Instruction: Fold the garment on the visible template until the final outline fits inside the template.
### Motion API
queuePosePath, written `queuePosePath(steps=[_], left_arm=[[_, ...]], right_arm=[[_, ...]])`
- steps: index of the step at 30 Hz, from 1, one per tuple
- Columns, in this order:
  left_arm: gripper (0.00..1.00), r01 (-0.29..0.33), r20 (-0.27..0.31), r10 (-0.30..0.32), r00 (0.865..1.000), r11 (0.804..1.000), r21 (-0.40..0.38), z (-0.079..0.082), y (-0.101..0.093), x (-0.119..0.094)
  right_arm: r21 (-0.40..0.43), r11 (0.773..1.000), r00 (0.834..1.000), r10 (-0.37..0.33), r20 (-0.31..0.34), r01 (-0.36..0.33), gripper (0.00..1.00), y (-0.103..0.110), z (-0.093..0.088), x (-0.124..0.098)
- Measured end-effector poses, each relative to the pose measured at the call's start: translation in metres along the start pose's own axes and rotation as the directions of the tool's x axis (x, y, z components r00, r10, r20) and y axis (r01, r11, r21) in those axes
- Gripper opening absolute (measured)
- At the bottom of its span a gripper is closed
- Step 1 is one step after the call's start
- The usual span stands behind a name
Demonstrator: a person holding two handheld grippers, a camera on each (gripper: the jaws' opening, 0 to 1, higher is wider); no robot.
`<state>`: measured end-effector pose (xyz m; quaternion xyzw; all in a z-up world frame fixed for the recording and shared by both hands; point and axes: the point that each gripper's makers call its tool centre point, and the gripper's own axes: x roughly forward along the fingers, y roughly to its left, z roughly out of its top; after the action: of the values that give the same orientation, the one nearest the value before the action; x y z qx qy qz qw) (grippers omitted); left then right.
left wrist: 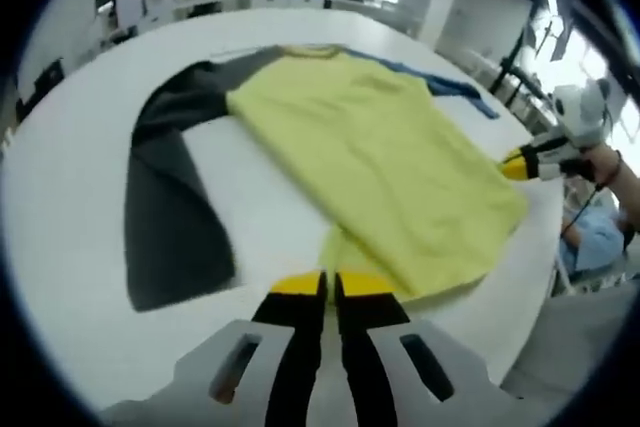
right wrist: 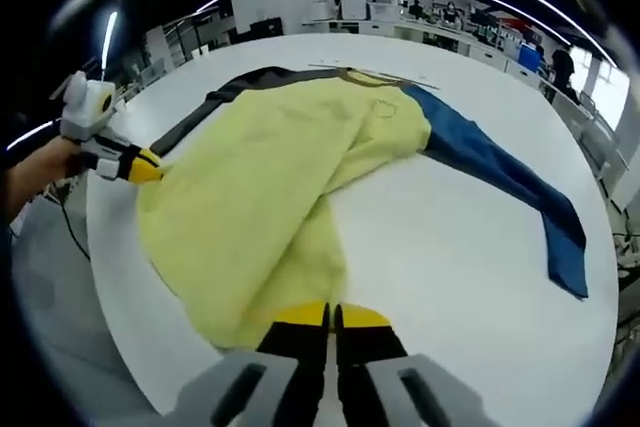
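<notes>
A long-sleeved garment lies spread on a white table (left wrist: 70, 247). Its body is yellow (left wrist: 370, 147), one sleeve dark grey (left wrist: 170, 217), the other blue (left wrist: 450, 82). In the left gripper view my left gripper (left wrist: 329, 287) stands at the near hem, jaws shut on a bunched bit of the yellow cloth. The right gripper (left wrist: 515, 163) comes in from the right at the hem's other corner. In the right gripper view my right gripper (right wrist: 331, 315) is shut on the yellow hem (right wrist: 250, 237), with the blue sleeve (right wrist: 500, 172) stretched out to the right. The left gripper (right wrist: 145, 169) holds the far hem corner.
The table edge (right wrist: 130, 347) curves close under both grippers. A hand (left wrist: 603, 160) holds the right gripper, and a sleeve in light blue (left wrist: 590, 237) shows below it. Desks and people stand far behind the table (right wrist: 450, 267).
</notes>
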<state>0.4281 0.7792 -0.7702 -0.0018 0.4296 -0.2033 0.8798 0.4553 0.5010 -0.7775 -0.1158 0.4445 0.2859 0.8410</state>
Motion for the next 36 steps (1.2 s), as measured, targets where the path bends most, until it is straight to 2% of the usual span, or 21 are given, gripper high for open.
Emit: queuePosePath(steps=[4, 7, 10, 12, 16, 21, 25, 30, 36], left_arm=[[0.01, -0.019, 0.025, 0.019, 1.000, 1.000, -0.002, -0.004, -0.006, -0.013], [0.01, -0.032, 0.047, 0.031, 0.998, 0.999, 0.018, -0.006, -0.007, -0.022], [0.01, -0.049, 0.066, 0.049, 0.997, 0.999, -0.009, -0.008, -0.011, -0.033], [0.01, -0.050, 0.087, 0.054, 0.995, 0.998, -0.041, -0.010, -0.009, -0.038], [0.01, -0.056, 0.093, 0.061, 0.994, 0.997, -0.060, -0.016, -0.013, -0.048], [0.01, -0.072, 0.126, 0.083, 0.989, 0.993, -0.089, -0.017, -0.012, -0.060], [0.01, -0.086, 0.134, 0.100, 0.986, 0.991, -0.101, -0.020, -0.008, -0.065], [0.01, -0.106, 0.132, 0.120, 0.984, 0.988, -0.112, -0.023, 0.002, -0.068], [0.01, -0.124, 0.104, 0.136, 0.985, 0.985, -0.117, -0.035, 0.005, -0.067]], right_arm=[[0.065, 0.998, 1.000, -0.025, 0.007, 0.025, 0.00, -0.003, -0.009, -0.011], [0.173, 0.984, 0.999, -0.038, 0.037, 0.031, 0.00, -0.006, -0.012, -0.018], [0.216, 0.974, 0.996, -0.077, 0.042, 0.066, 0.00, -0.012, -0.017, -0.026], [0.221, 0.972, 0.994, -0.092, 0.051, 0.079, 0.00, -0.009, -0.020, -0.033], [0.260, 0.961, 0.990, -0.120, 0.073, 0.097, 0.00, -0.007, -0.024, -0.045], [0.285, 0.950, 0.986, -0.151, 0.077, 0.124, 0.00, -0.010, -0.031, -0.051], [0.314, 0.942, 0.986, -0.148, 0.074, 0.118, 0.00, -0.004, -0.040, -0.055], [0.371, 0.920, 0.982, -0.168, 0.092, 0.123, 0.00, 0.000, -0.045, -0.058], [0.372, 0.922, 0.987, -0.147, 0.066, 0.112, 0.00, 0.011, -0.057, -0.052]])
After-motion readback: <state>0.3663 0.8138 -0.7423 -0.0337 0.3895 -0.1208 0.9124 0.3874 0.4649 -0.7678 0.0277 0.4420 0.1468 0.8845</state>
